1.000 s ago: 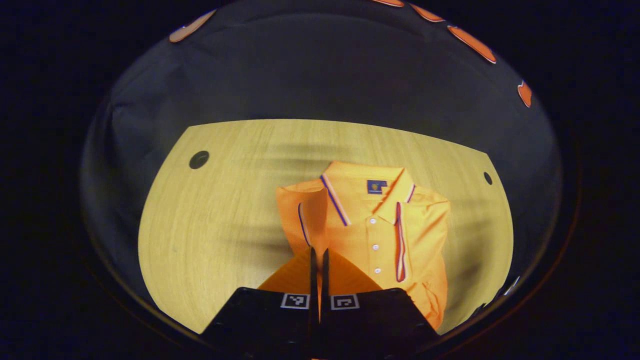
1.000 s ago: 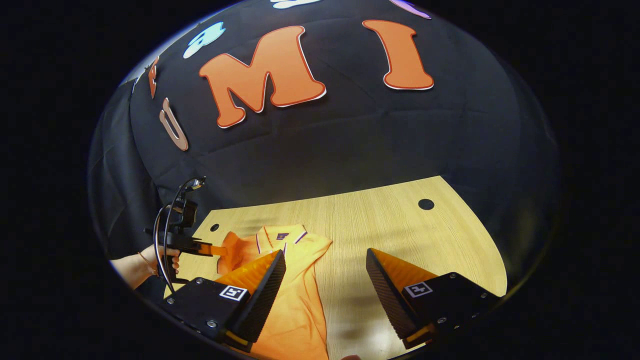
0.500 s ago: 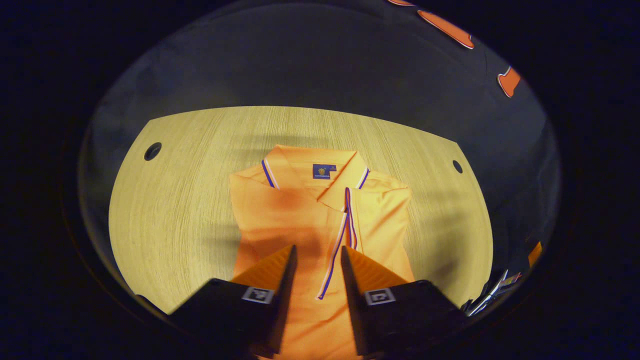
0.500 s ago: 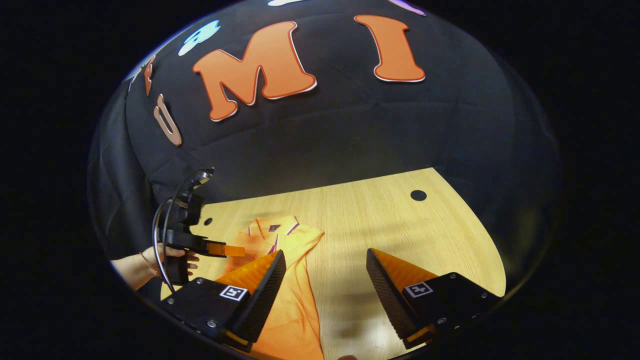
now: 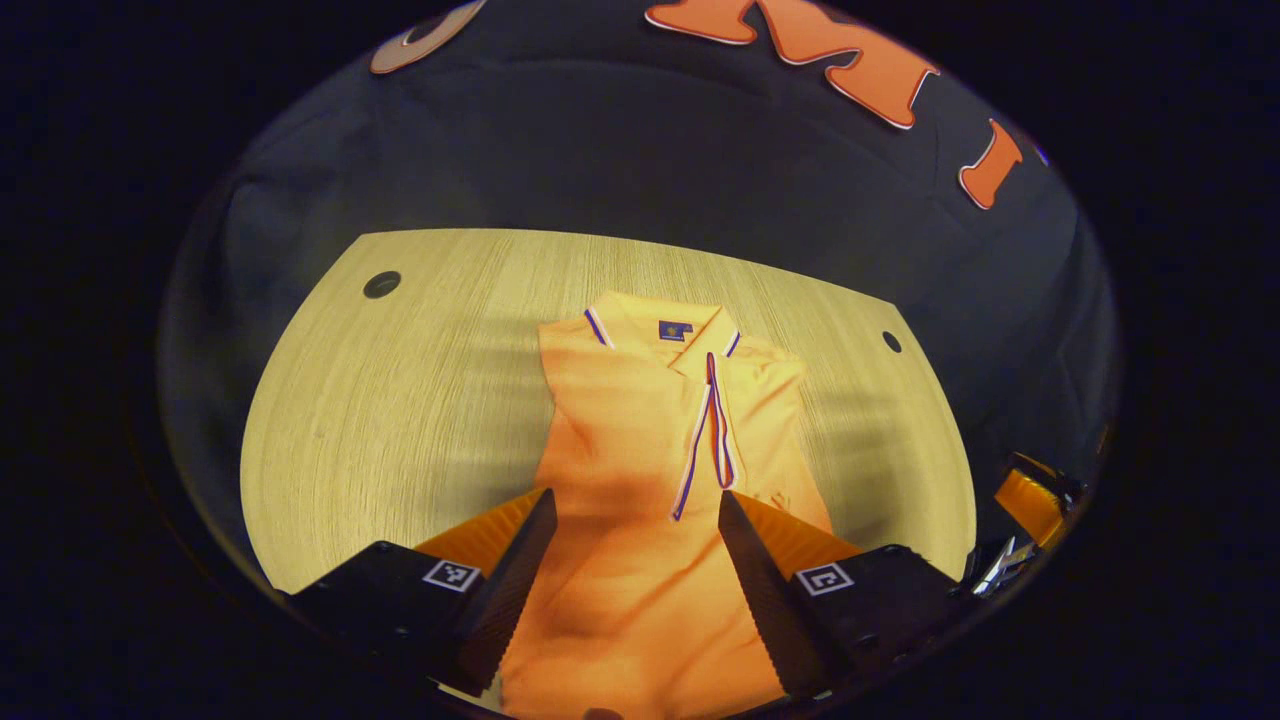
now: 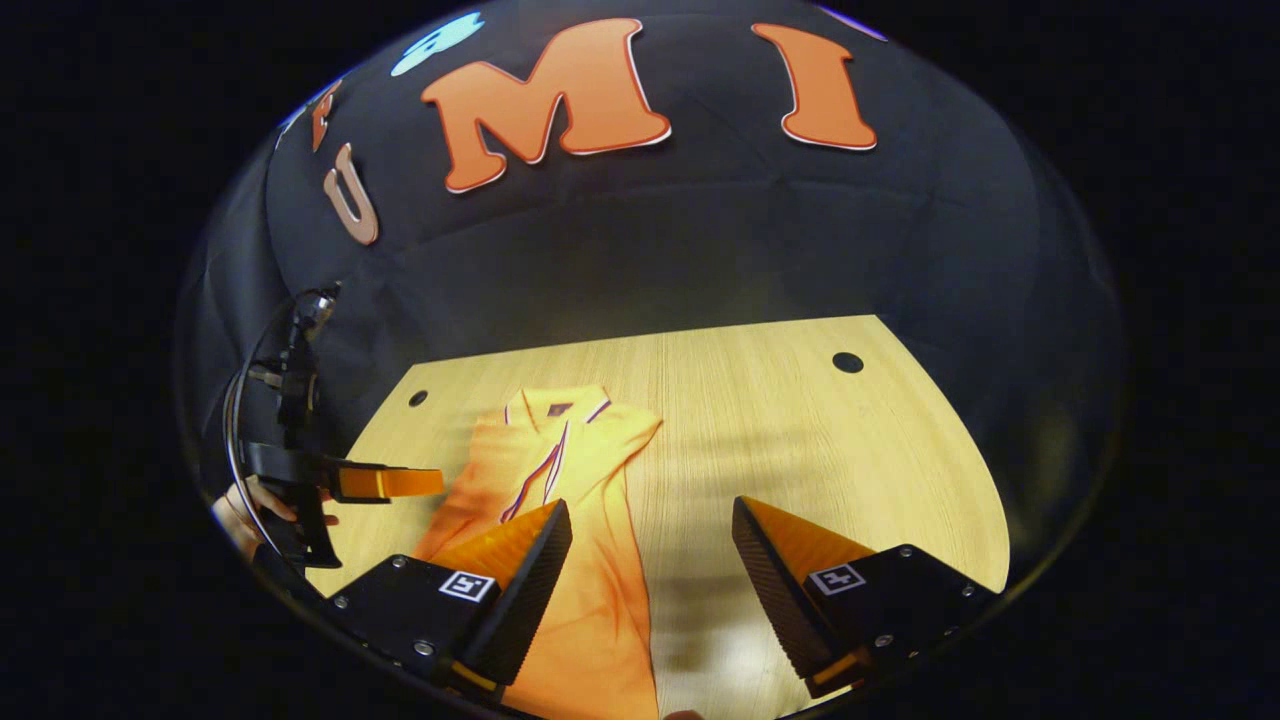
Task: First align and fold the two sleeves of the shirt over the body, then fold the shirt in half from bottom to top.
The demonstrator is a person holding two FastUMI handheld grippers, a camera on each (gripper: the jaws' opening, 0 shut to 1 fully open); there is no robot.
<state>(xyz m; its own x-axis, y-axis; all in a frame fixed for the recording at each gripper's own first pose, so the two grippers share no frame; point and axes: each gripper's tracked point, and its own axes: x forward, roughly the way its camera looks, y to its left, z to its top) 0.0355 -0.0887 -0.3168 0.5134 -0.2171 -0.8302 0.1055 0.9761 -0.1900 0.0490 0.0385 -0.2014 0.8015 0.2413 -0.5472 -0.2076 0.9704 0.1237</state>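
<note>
Orange polo shirt (image 5: 650, 470) lies face up on the wooden table (image 5: 400, 400), collar toward the far edge and hem toward the near edge, running down the middle of the tabletop. Both sleeves are folded in over the body, so the garment makes a long narrow strip; a striped sleeve cuff (image 5: 705, 440) lies along the chest just below the collar. The body is not yet folded bottom to top.

In the left gripper view, the left gripper (image 5: 635, 530) hangs over the lower half of the shirt near the table's near edge. Its fingers are spread wide, with orange cloth showing between them, and they hold nothing. Whether the tips touch the fabric I cannot tell. At the right rim of this view a bit of the other gripper shows past the table's right edge.

In the right gripper view, the right gripper (image 6: 650, 535) is also wide apart and empty. Its left finger overlaps the shirt's right side, while the other finger is over bare wood toward the near right part of the table. The shirt (image 6: 560, 500) sits left of centre here. Farther off at the left edge, a hand (image 6: 245, 505) holds the left gripper (image 6: 390, 483) by its handle, level above the table's left side, just beside the shirt.

Round holes (image 5: 382, 284) sit in the table's far corners.
</note>
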